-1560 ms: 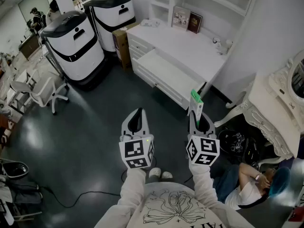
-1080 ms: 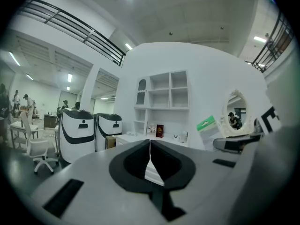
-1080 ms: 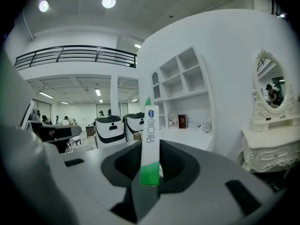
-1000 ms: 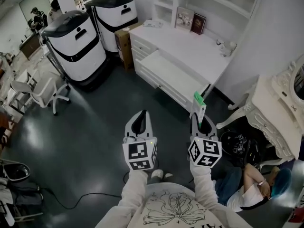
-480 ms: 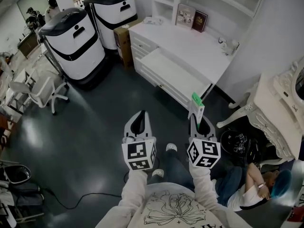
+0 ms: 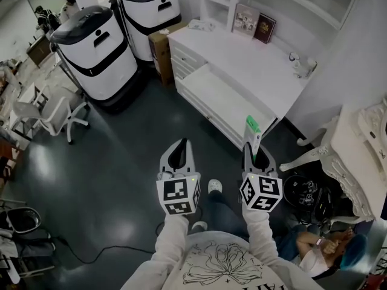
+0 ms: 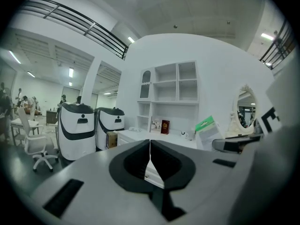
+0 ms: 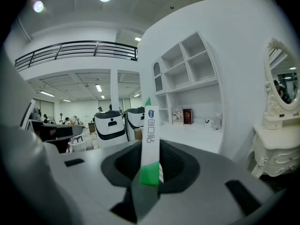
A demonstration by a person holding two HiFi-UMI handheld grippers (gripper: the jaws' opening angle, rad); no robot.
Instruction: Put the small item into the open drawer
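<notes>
My right gripper (image 6: 257, 151) is shut on a small white and green box (image 6: 253, 133), which stands upright between its jaws (image 8: 150, 139). My left gripper (image 6: 176, 153) is shut with nothing in it, the jaws meeting in the left gripper view (image 7: 150, 159). Both hang over the dark floor, side by side. Ahead and slightly left of the box, the white desk's (image 6: 254, 62) drawer (image 6: 221, 101) stands pulled out and looks bare inside. In the left gripper view the box (image 7: 206, 129) shows to the right.
Two big white and black machines (image 6: 97, 50) stand left of the desk. Books (image 6: 255, 24) and small figures (image 6: 301, 64) sit on the desktop. A white ornate dresser (image 6: 357, 156), cables and a crouching person (image 6: 326, 249) are at right. An office chair (image 6: 51, 116) is at left.
The desk and drawer have shifted a little nearer as the person steps forward; a shoe now shows below the grippers. Both grippers keep their pose and the box stays held.
</notes>
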